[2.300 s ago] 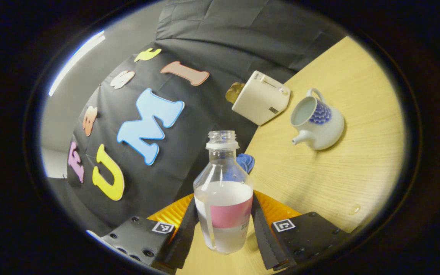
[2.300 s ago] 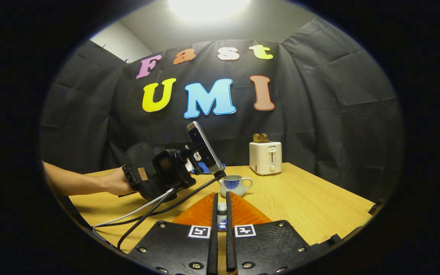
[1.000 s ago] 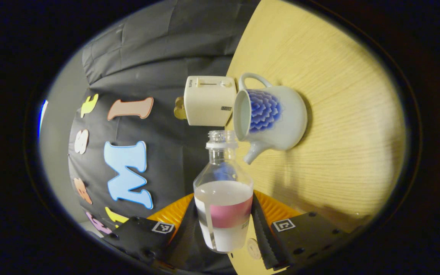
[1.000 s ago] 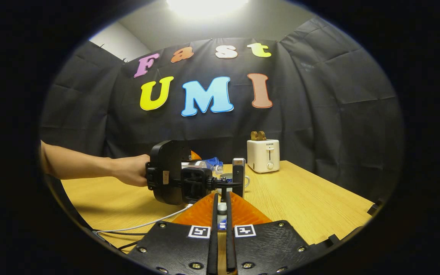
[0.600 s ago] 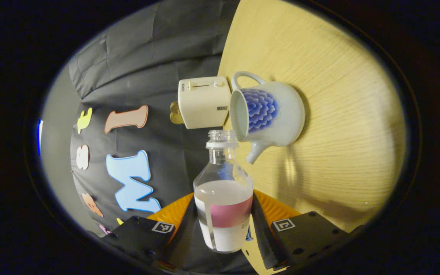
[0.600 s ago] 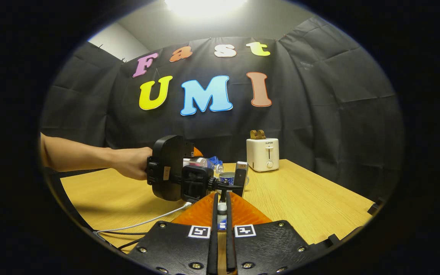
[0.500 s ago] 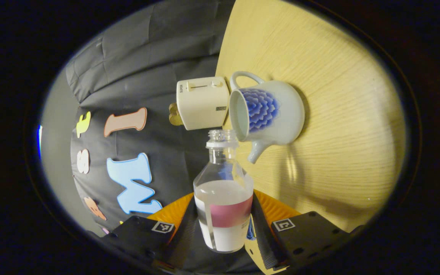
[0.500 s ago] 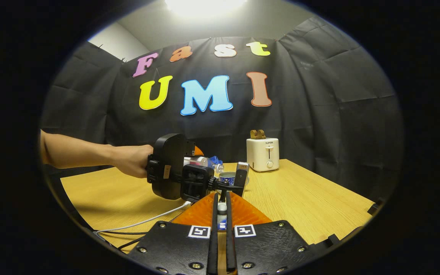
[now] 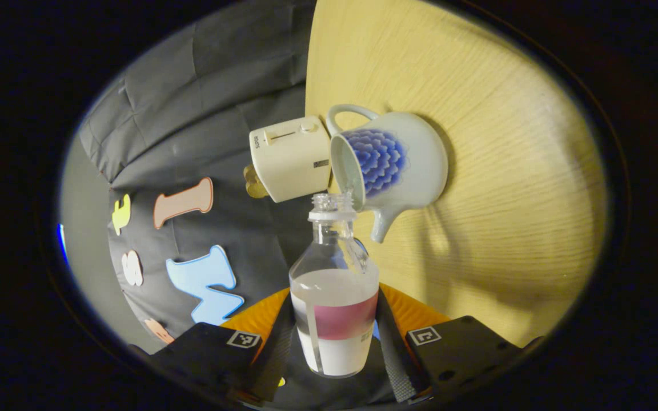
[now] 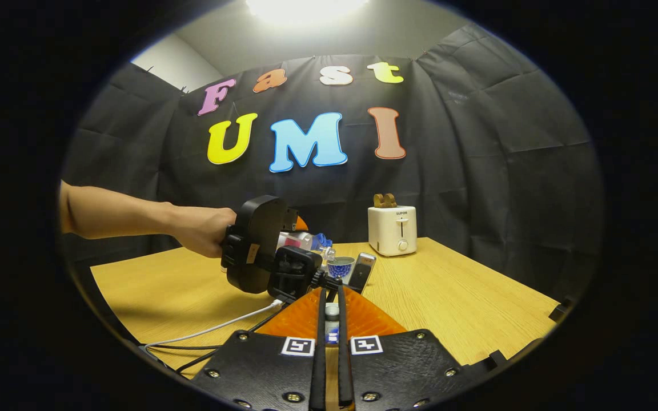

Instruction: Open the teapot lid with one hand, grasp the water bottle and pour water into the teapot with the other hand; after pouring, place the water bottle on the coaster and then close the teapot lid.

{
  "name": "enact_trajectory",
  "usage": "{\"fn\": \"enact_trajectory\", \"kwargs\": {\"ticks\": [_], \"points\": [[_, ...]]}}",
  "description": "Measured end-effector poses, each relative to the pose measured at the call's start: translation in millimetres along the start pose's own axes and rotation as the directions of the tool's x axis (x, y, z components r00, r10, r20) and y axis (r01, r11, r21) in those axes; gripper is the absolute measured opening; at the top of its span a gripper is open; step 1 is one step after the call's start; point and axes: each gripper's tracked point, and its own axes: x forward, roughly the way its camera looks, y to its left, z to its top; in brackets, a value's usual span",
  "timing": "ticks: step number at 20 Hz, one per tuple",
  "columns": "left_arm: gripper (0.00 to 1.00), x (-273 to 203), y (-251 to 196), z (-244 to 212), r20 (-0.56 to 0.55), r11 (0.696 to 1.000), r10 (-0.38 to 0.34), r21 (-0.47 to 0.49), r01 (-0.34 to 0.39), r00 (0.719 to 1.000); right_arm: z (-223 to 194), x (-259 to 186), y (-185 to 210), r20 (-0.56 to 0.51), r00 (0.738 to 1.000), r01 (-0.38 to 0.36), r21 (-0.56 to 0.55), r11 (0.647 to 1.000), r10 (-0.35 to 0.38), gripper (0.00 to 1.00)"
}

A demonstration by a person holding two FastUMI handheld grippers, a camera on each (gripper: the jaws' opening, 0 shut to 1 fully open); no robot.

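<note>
A clear water bottle [image 9: 334,311] with a pink label sits between my left gripper's [image 9: 334,294] fingers, which are shut on it. The bottle is tipped with its open mouth at the rim of the white teapot [image 9: 400,165] with a blue flower pattern. The pot stands lidless on the table, and a thin stream of water runs from the mouth into it. In the right gripper view, my right gripper [image 10: 329,294] is shut on the small lid [image 10: 332,314], held back from the teapot [image 10: 340,265]. A hand [image 10: 206,231] holds the tipped bottle [image 10: 300,241] over the pot.
A cream toaster [image 10: 392,229] stands at the back of the wooden table [image 10: 466,308], just behind the teapot. A phone [image 10: 360,269] and cables [image 10: 209,331] hang off the left gripper's black body. Something blue [image 10: 320,238] shows behind the bottle's neck.
The left gripper has tipped the bottle further and brought its mouth to the teapot's rim; water now flows out. The right gripper has stayed put with the lid.
</note>
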Motion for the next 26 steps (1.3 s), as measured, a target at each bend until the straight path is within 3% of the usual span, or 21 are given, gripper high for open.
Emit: {"fn": "enact_trajectory", "kwargs": {"ticks": [20, 26], "points": [[0.85, -3.5, 15.6, 1.6, -0.005, 0.970, 0.022, 0.241, -0.021, 1.000, 0.6, -1.4, -1.1, -0.002, 1.000, -0.002, 0.010, 1.000, 0.002, 0.08], [0.85, -3.3, 16.6, -0.7, -0.026, 0.961, -0.014, 0.277, 0.020, 1.000, 3.1, -1.9, -1.6, 0.002, 1.000, -0.002, 0.009, 1.000, 0.002, 0.08]]}}
